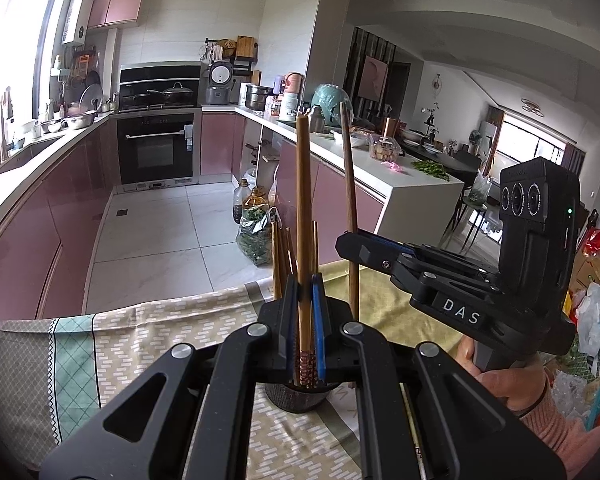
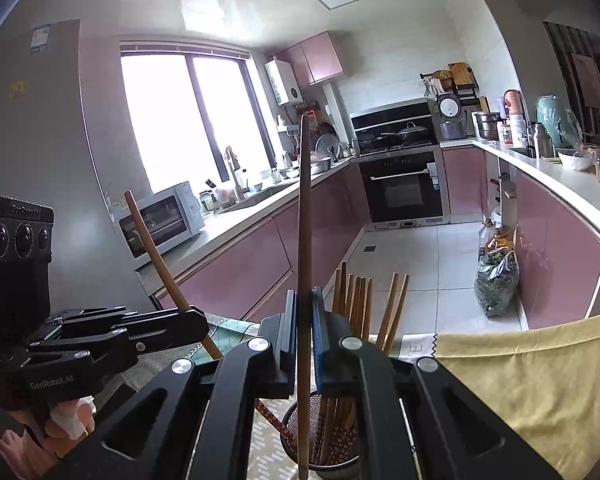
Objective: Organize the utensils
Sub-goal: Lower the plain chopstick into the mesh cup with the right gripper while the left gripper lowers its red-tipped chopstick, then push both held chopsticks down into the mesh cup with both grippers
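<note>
The left gripper (image 1: 305, 300) is clenched on a brown chopstick (image 1: 303, 208) standing upright, its patterned end low over the dark mesh holder (image 1: 300, 398) on the cloth-covered desk (image 1: 148, 344). More chopsticks (image 1: 282, 256) stand in the holder just behind. The right gripper (image 1: 350, 240) pinches a second chopstick (image 1: 349, 184) beside it.

From the right wrist, the right gripper (image 2: 305, 312) is clamped on its upright chopstick (image 2: 304, 220), the holder (image 2: 320, 440) beneath; the left gripper (image 2: 198, 320) grasps a tilted chopstick (image 2: 156, 256).

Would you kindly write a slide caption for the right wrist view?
Right gripper pinches an upright chopstick above the mesh holder; left gripper holds another.
</note>
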Motion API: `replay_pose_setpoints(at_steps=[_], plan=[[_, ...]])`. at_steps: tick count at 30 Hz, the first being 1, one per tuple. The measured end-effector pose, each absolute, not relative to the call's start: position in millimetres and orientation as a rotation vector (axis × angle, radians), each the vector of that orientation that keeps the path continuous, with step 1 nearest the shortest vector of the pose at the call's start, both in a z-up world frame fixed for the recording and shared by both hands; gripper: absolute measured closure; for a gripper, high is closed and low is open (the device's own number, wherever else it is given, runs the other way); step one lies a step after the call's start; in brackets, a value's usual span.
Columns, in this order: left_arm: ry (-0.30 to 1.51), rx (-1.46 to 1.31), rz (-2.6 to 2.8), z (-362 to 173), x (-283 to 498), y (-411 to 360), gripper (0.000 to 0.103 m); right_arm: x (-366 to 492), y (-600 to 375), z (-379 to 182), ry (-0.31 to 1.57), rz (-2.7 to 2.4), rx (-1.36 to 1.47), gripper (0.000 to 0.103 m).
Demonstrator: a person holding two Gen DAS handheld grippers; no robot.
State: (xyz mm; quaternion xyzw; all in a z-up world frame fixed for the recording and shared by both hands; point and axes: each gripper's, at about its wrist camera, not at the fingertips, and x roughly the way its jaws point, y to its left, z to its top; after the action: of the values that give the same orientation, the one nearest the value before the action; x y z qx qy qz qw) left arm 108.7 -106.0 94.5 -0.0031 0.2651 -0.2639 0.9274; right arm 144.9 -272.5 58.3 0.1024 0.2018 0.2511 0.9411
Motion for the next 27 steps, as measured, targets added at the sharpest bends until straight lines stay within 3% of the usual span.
replay_pose_setpoints(at_steps=[27], plan=[[0.568,0.022,-0.521,89.6,128.2,-125.2,0.096,156.1,-274.0,51.9,0.428,0.488,0.227,0.097]])
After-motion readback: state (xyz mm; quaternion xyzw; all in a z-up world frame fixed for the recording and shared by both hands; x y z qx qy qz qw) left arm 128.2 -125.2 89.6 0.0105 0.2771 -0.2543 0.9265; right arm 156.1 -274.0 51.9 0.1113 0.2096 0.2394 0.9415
